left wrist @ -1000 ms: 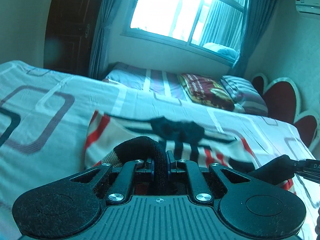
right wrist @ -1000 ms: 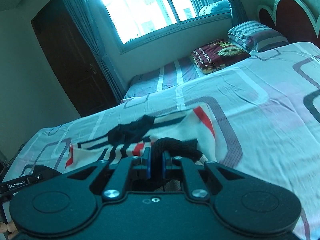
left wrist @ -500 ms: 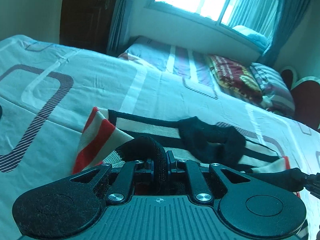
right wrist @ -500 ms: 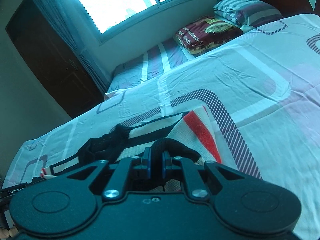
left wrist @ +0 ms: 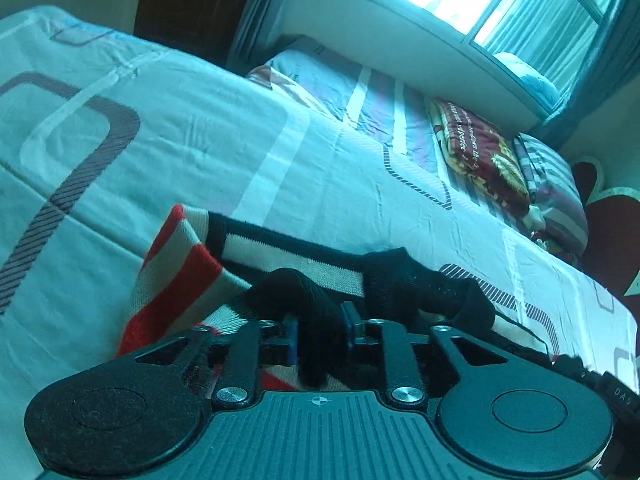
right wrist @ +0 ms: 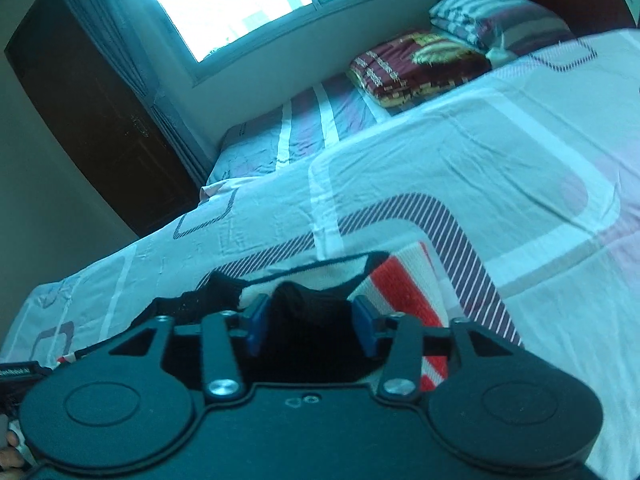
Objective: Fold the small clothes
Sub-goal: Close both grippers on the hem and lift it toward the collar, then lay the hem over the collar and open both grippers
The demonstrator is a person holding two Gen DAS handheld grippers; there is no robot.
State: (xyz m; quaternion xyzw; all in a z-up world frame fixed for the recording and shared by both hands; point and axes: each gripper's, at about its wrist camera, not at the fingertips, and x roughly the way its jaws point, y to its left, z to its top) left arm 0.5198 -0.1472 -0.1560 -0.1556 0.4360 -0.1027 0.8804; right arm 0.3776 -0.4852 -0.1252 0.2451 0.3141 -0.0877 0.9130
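Observation:
A small knitted sweater (left wrist: 180,264) with red, cream and black stripes lies on the bed sheet (left wrist: 120,152), its black collar (left wrist: 404,280) bunched at the middle. My left gripper (left wrist: 320,334) sits low over the near left part. Its jaws are opening, and a black ribbed edge lies loose between the blue pads. In the right wrist view my right gripper (right wrist: 311,326) hovers over the sweater's (right wrist: 404,296) right part. Those jaws are opening too, and black knit sits slack in the wide gap. Each gripper's body hides the cloth under it.
The patterned sheet (right wrist: 480,180) spreads wide around the sweater. Behind it is a second bed (left wrist: 372,92) with a folded red blanket (left wrist: 476,152) and a striped pillow (left wrist: 552,176). A dark door (right wrist: 92,112) and a bright window stand beyond.
Both grippers moved forward and down over the sweater, carrying its black edge. Their jaws, clamped on the knit before, now stand parted and the fabric has slackened.

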